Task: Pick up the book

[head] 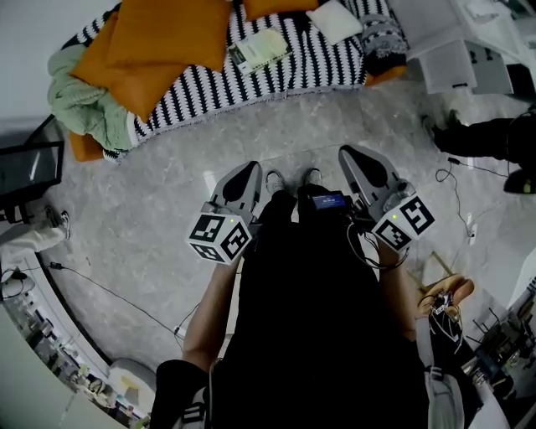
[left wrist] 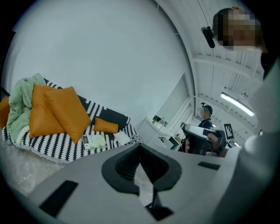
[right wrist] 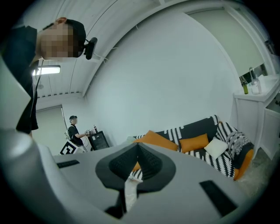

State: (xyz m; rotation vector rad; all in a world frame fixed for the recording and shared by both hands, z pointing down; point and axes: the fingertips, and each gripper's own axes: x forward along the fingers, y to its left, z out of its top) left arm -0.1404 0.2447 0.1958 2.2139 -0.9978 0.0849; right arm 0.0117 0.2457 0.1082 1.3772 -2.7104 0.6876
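pale green, thin book (head: 261, 48) with a dark strip along the spine, flat on the black-and-white striped sofa cover (head: 318, 63) at top centre of the head view, whole top face showing. orange cushions (head: 159, 42) just left of it, white pillow (head: 335, 20) to its right, green blanket (head: 79, 100) at far upper left. grey floor (head: 167, 167) between sofa and grippers. cover print too small to read. left gripper (head: 249, 170) and right gripper (head: 347, 156) at centre frame, both clenched tight and empty, well apart from the book.
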